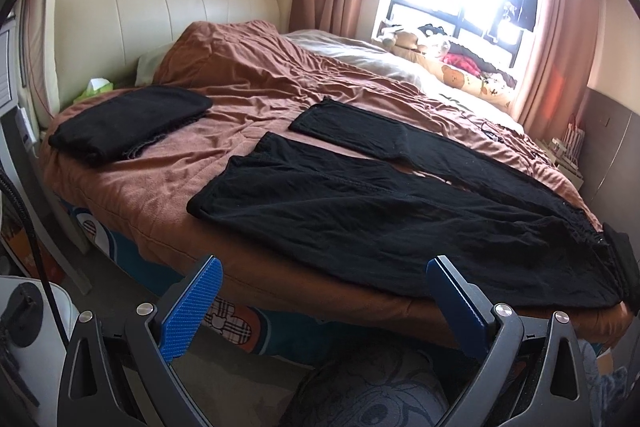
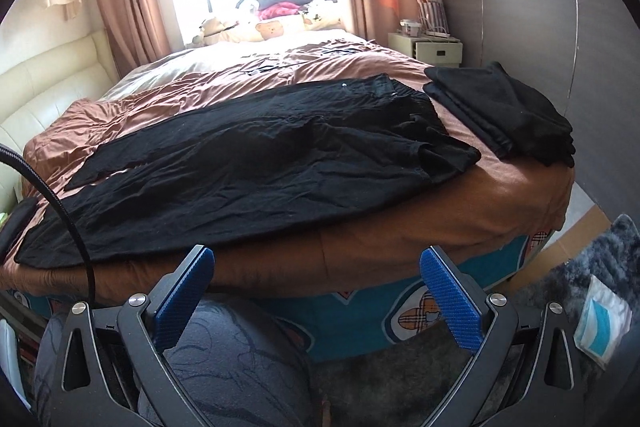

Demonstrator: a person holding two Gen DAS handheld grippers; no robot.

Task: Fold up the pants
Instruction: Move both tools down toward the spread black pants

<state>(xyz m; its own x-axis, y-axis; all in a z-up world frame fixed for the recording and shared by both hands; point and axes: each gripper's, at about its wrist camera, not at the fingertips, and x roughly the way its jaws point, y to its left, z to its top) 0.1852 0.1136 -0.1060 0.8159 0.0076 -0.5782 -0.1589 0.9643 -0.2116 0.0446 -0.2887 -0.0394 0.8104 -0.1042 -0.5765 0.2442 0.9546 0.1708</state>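
Bed (image 1: 160, 187) with brown cover, black pants (image 1: 360, 211) spread flat along near edge, soft and limp, best pinched at hem corners; left hand-held gripper (image 1: 324, 303) and right hand-held gripper (image 2: 316, 291) both spread apart, empty.

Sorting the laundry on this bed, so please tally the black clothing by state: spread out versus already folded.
Spread-out black pants: 1
Folded black stacks: 2, one near the headboard, one at the other end of the bed
Total: 3
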